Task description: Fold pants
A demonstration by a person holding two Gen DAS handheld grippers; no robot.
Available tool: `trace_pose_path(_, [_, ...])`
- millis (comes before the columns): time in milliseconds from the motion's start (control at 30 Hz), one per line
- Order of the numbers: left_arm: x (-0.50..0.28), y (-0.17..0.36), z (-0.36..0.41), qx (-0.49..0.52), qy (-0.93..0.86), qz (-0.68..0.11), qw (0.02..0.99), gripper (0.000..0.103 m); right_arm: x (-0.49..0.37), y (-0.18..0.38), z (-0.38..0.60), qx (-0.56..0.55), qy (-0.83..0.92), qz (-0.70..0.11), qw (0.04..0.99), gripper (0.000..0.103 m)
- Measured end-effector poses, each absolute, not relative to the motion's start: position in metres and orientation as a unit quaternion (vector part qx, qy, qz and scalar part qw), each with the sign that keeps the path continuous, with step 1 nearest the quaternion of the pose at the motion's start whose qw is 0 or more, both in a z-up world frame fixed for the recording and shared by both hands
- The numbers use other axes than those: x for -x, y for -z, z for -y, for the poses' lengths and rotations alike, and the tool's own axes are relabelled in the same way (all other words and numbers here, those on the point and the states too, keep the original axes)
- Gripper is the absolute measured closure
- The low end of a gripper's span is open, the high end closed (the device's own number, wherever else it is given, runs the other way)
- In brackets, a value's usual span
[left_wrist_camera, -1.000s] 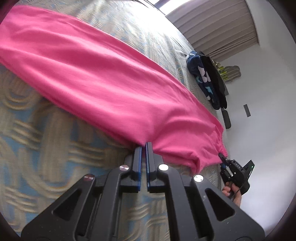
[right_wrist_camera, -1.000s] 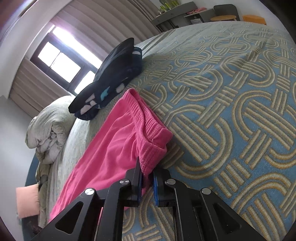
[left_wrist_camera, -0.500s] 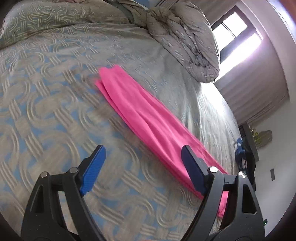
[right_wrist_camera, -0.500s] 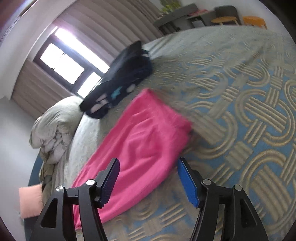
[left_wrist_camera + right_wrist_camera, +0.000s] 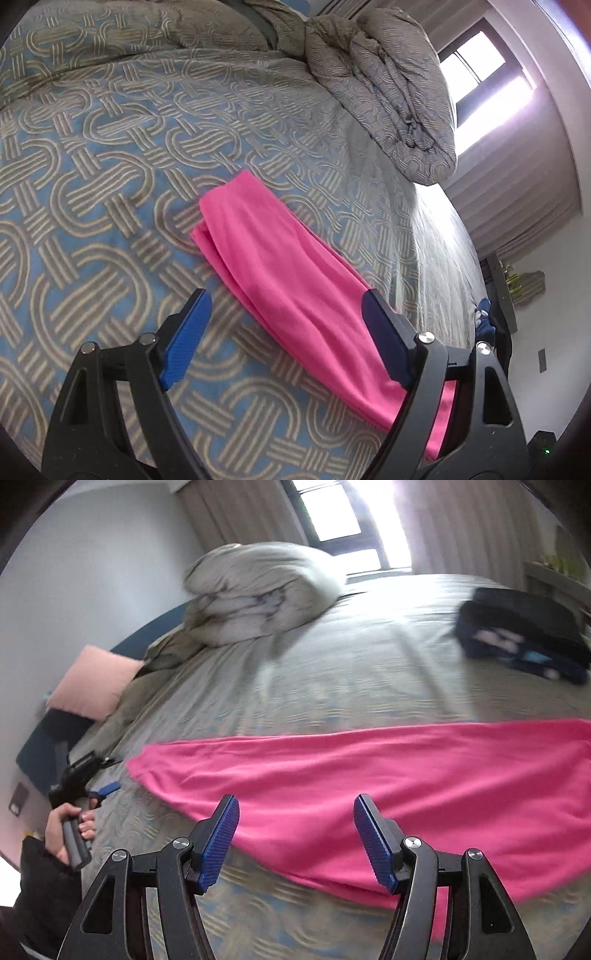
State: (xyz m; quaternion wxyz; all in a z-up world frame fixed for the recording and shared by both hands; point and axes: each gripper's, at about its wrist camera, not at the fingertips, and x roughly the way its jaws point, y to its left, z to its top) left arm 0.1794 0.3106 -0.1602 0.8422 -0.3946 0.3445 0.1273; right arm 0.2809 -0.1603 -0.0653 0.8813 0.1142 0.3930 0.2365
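Observation:
The pink pants [image 5: 295, 284] lie flat on the patterned bedspread, folded lengthwise into one long strip with the leg ends at the far upper left. My left gripper [image 5: 284, 314] is open and empty, above the leg half of the strip. In the right wrist view the pants [image 5: 369, 771] stretch across the frame. My right gripper [image 5: 295, 823] is open and empty over their middle near edge. The left gripper [image 5: 105, 788] also shows there, held in a hand near the leg ends.
A bundled grey duvet [image 5: 388, 85] sits at the head of the bed [image 5: 92, 155]. A pile of dark folded clothes [image 5: 524, 635] lies at the far right. A pink pillow [image 5: 92, 683] rests by the wall.
Both grippers let go of the waistband end and opened. Both then pulled back and swung along the pants, the left toward the leg ends, the right toward the middle.

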Motion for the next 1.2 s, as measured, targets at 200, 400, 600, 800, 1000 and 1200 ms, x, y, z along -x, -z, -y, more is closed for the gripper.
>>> trace_pose_path(200, [-0.186, 0.191, -0.336, 0.458, -0.13, -0.34, 0.811, 0.031, -0.297, 0.072, 0.09, -0.088, -0.286, -0.412, 0.86, 0.038])
trace_pose_path(400, [-0.192, 0.194, -0.351, 0.479, -0.126, -0.313, 0.81, 0.044, -0.302, 0.08, 0.057, -0.089, -0.309, -0.42, 0.849, 0.038])
trace_pose_path(600, [-0.204, 0.198, -0.36, 0.488, -0.109, -0.325, 0.802, 0.069, -0.302, 0.074, -0.015, -0.043, -0.386, -0.402, 0.829, 0.046])
trace_pose_path(800, [-0.208, 0.204, -0.37, 0.495, -0.086, -0.337, 0.796, 0.093, -0.3, 0.079, -0.124, 0.027, -0.43, -0.38, 0.818, 0.049])
trace_pose_path(1000, [-0.211, 0.196, -0.377, 0.497, -0.041, -0.333, 0.8, 0.094, -0.291, 0.1, -0.204, 0.184, -0.437, -0.339, 0.813, 0.049])
trace_pose_path(1200, [-0.214, 0.187, -0.381, 0.493, -0.004, -0.33, 0.805, 0.094, -0.301, 0.118, -0.238, 0.229, -0.42, -0.325, 0.816, 0.049])
